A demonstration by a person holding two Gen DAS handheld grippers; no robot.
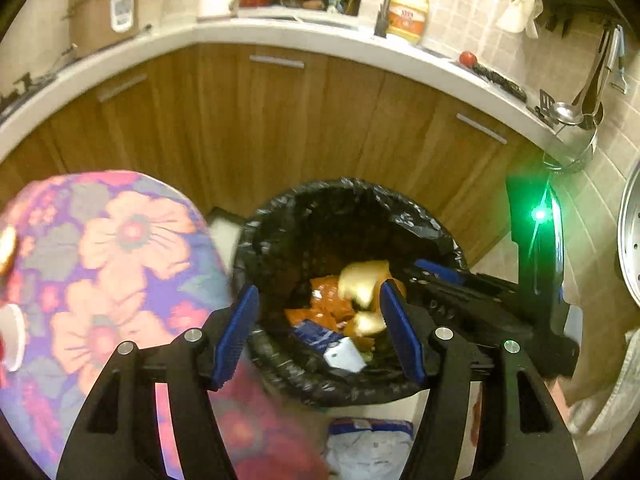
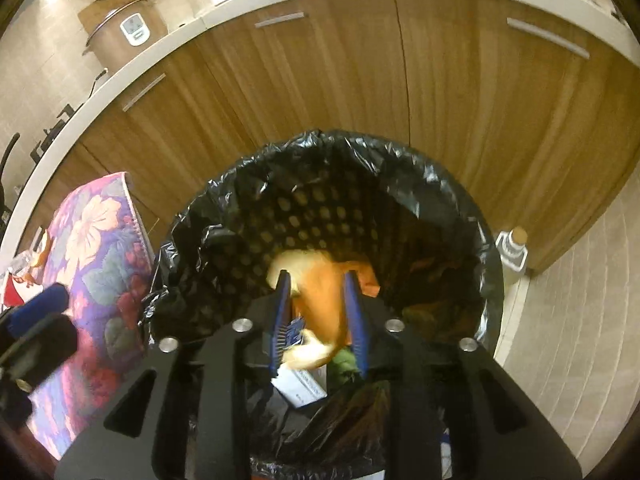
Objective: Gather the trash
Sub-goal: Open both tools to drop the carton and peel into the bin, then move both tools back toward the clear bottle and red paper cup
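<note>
A bin lined with a black bag (image 1: pixel 352 188) (image 2: pixel 320 140) stands on the floor before wooden cabinets. Inside lie an orange wrapper (image 1: pixel 320 308) and a small white and blue box (image 1: pixel 344 354) (image 2: pixel 300 388). My left gripper (image 1: pixel 318 290) hangs open over the bin's near rim, nothing between its blue pads. My right gripper (image 2: pixel 317 277) (image 1: pixel 424 276) is above the bin's mouth, its jaws partly apart. A blurred yellow-orange peel (image 2: pixel 320 292) (image 1: pixel 362 284) sits loose between the right fingers and does not look pressed by the pads.
A surface draped in a flowered cloth (image 1: pixel 100 260) (image 2: pixel 100 248) stands left of the bin, with a paper cup (image 1: pixel 12 336) on it. The cabinets (image 1: pixel 280 120) close off the back. A white bottle (image 2: pixel 512 252) stands right of the bin, a plastic bag (image 1: pixel 368 448) in front.
</note>
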